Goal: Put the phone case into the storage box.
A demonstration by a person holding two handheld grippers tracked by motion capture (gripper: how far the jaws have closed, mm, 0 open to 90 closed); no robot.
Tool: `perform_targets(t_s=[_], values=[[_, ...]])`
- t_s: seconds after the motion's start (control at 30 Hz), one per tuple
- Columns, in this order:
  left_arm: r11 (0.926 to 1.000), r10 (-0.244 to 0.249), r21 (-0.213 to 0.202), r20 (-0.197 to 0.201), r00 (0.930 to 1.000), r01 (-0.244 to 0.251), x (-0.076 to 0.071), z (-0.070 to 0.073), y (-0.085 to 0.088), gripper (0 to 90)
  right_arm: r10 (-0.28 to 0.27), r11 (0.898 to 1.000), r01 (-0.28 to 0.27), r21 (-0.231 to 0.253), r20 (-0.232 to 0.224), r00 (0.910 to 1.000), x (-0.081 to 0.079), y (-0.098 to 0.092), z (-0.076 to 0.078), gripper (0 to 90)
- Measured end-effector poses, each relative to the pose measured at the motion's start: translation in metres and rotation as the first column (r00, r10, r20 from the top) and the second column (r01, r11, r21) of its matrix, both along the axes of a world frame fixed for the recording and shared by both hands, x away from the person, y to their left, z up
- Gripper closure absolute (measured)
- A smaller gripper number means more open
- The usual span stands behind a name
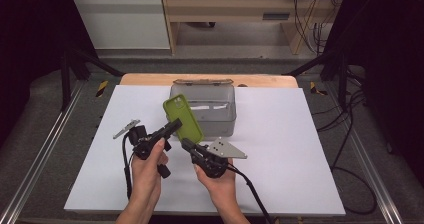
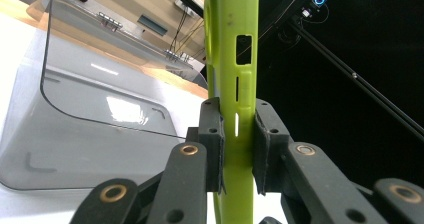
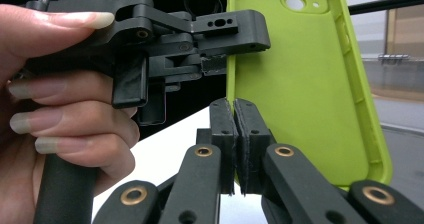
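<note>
Both jaws of the left gripper point(image 2: 237, 149) clamp the side edge of the green phone case point(image 2: 232, 84), pads pressed on either face. Right gripper point(image 3: 235, 134) has its pads touching each other at the case's lower edge; whether they pinch the thin rim is hard to tell. From above, the case point(image 1: 183, 117) is held off the white table point(image 1: 280, 149), tilted, in front of the clear grey box point(image 1: 220, 119).
</note>
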State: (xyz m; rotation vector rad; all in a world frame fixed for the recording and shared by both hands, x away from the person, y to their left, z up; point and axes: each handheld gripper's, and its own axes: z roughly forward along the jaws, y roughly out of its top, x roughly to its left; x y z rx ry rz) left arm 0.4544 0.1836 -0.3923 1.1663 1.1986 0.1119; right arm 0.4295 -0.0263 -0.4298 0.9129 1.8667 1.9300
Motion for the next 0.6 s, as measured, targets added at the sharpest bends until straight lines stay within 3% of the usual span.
perform_targets(t_s=[0.07, 0.17, 0.2, 0.23, 0.33, 0.4, 0.47, 0.6], values=[[1.0000, -0.003, 0.004, 0.002, 1.0000, 0.003, 0.000, 0.000, 0.000, 77.3, 0.012, 1.000, -0.012, 0.004, -0.007, 0.9999, 0.001, -0.001, 0.001, 87.0], [0.9982, 0.006, 0.059, 0.017, 0.9998, -0.007, -0.001, 0.003, 0.001, 77.3, 0.019, 1.000, -0.019, -0.012, 0.005, 0.9998, 0.001, -0.005, 0.003, 81.2], [0.9982, 0.006, 0.059, 0.017, 0.9998, -0.007, -0.001, 0.003, 0.001, 77.4, 0.019, 1.000, -0.019, -0.012, 0.005, 0.9998, 0.001, -0.005, 0.003, 81.2], [0.9957, 0.013, 0.091, 0.026, 0.9996, -0.015, -0.001, 0.004, 0.003, 77.4, 0.005, 0.999, -0.004, -0.032, 0.023, 0.9997, 0.000, -0.011, 0.006, 77.4], [0.9935, 0.020, 0.112, 0.028, 0.9994, -0.024, 0.000, 0.005, 0.005, 77.3, -0.020, 0.998, 0.023, -0.064, 0.041, 0.9990, 0.000, -0.018, 0.009, 71.7], [0.9880, 0.033, 0.149, 0.040, 0.9987, -0.039, 0.000, 0.006, 0.007, 77.3, -0.063, 0.989, 0.069, -0.128, 0.052, 0.9967, 0.002, -0.028, 0.012, 61.5], [0.9865, 0.036, 0.158, 0.042, 0.9985, -0.042, 0.000, 0.006, 0.008, 77.3, -0.095, 0.980, 0.102, -0.171, 0.046, 0.9944, 0.005, -0.033, 0.012, 51.1], [0.9782, 0.047, 0.200, 0.052, 0.9976, -0.056, 0.001, 0.007, 0.008, 77.4, -0.159, 0.948, 0.156, -0.276, 0.014, 0.9872, 0.009, -0.040, 0.009, 36.0]])
